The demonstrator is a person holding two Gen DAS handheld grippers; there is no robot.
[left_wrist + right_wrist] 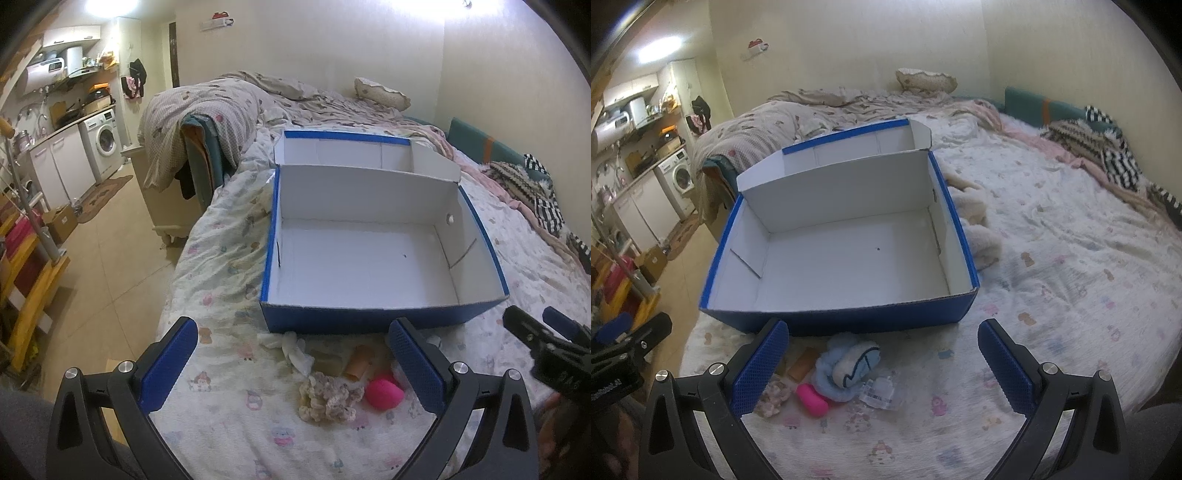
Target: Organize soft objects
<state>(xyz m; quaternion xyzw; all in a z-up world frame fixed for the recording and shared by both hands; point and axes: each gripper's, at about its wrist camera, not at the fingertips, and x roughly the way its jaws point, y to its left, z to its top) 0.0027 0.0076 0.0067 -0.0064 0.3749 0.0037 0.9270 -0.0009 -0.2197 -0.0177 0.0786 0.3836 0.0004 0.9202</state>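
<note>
While both tools hang over the near edge of the bed, nothing is gripped.
Bed [1071, 258]: covered by a pale printed sheet; it carries everything below.
Box [369, 317]: blue outside, white inside, lid folded back, nothing in it; it stands on the bed just beyond the small things.
Left tool [293, 365]: fingers spread wide apart, holding nothing and touching nothing; the small pile lies on the sheet between and below them.
Right tool [882, 365]: fingers likewise wide apart and bare, above the blue plush.
Blue plush [849, 365]: blue and cream soft toy, lying in front of the box's near wall.
Scrunchie [328, 398]: cream and frilly, beside the pink sponge.
White cloth [295, 350]: crumpled, near the box's front wall.
Pink sponge [382, 393]: egg-shaped, just beside the left tool's right finger.
</note>
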